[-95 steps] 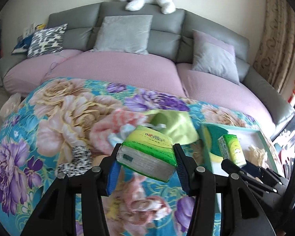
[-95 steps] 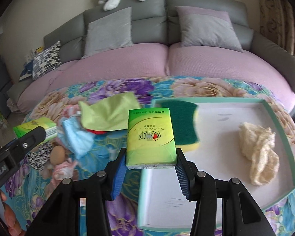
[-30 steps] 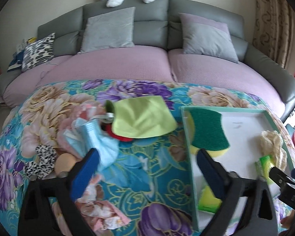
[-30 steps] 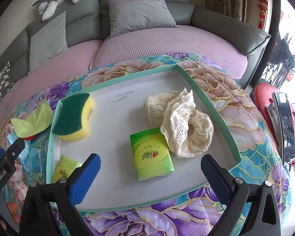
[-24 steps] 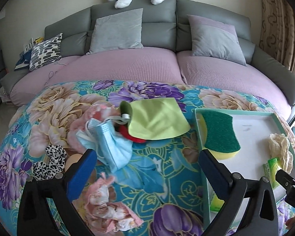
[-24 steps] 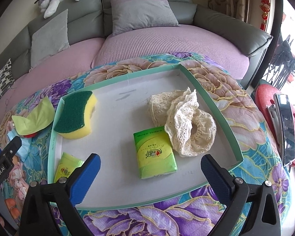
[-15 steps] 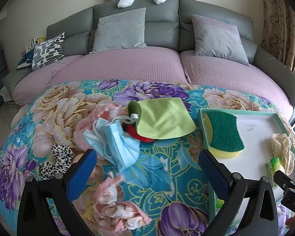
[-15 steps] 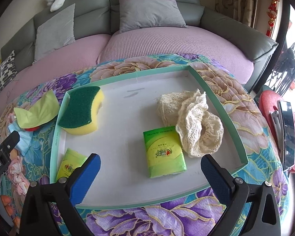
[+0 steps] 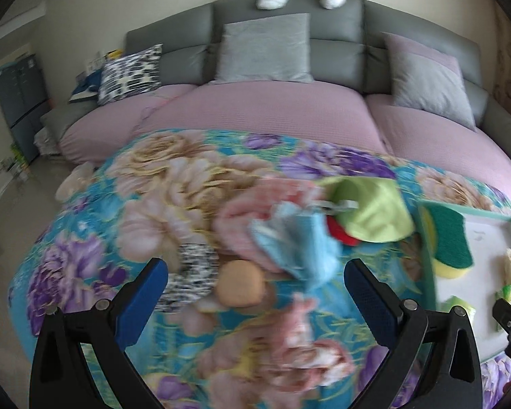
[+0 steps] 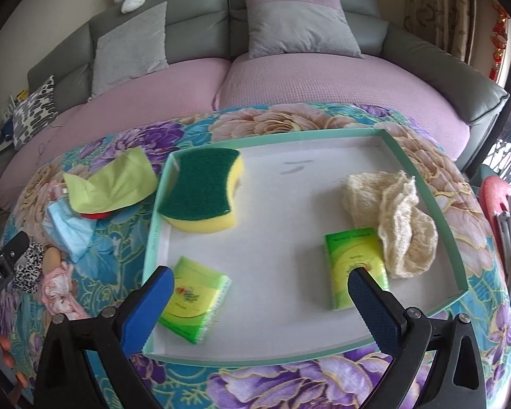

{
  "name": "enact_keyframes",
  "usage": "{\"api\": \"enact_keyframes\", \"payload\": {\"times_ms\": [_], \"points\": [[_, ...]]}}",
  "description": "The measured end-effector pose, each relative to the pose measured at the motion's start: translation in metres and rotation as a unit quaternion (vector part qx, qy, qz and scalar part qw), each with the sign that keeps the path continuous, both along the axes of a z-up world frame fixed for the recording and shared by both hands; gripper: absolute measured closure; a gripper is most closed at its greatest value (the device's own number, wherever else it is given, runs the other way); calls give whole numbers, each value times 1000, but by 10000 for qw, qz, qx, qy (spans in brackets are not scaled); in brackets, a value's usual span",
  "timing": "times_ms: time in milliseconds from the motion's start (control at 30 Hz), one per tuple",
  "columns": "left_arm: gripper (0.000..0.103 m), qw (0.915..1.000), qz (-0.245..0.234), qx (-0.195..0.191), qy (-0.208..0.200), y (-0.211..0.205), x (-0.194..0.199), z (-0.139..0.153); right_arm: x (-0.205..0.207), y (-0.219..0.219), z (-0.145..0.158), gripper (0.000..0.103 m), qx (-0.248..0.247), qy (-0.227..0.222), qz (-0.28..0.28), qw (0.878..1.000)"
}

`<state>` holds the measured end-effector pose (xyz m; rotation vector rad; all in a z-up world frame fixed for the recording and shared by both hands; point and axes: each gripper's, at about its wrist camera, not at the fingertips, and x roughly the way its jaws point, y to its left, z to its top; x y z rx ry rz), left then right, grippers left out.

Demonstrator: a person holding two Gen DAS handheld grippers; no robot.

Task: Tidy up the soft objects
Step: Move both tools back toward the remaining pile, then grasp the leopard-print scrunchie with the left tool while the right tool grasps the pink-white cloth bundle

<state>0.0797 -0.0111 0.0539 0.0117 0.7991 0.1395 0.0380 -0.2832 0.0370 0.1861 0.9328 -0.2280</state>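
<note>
Two grippers: both are sitting wide open and holding nothing, the left gripper (image 9: 255,284) at the bottom of the left view and the right gripper (image 10: 260,289) at the bottom of the right view.
Tray: the tray (image 10: 422,177) is filling the middle of the right view, and it is already holding a sponge (image 10: 202,191), a lace cloth (image 10: 391,211) and two tissue packs (image 10: 194,298) (image 10: 354,266).
Still out: a blue mask (image 9: 299,248), a green cloth (image 9: 371,211), a red thing (image 9: 339,230) peeking from under that cloth, a tan puff (image 9: 242,288), a spotted band (image 9: 190,276) and a pink cloth (image 9: 303,334) are lying on the blanket (image 9: 85,272), in the middle and lower part of the left view.
Step now: I think the left gripper is lining up for the next soft thing; the puff and the mask are lying just ahead, between its blue pads (image 9: 143,303).
Doing it well: the left view is looking blurry, so slowing down first seems wise.
Grip tip: going for one thing only, pinching it in its middle, and closing gently, since these things squash.
Watch out: the mask is touching the green cloth, so its strings may be dragging a neighbor along.
Drop spot: the bare middle of the tray looks like good room.
</note>
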Motion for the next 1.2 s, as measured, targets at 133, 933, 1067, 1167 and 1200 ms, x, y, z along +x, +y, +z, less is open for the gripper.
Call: {"api": "enact_keyframes", "payload": {"times_ms": [133,933,1067,1167,1200], "points": [[0,9993,362,-34,-18,33,-4,2,6,18,0,0,62,-7,168,9998],[0,9904,1314,-340,271,127,-14,-14,30,170,-21,0,129,160,1940,9808],[0,9901,1310,-411,306,130,-14,-16,32,185,-30,0,115,277,2116,9769],[0,9899,1290,-468,353,130,-13,-19,33,192,-38,0,90,400,2189,9749],[0,9899,1280,-480,362,130,-12,-20,33,195,-41,0,78,446,2210,9742]]}}
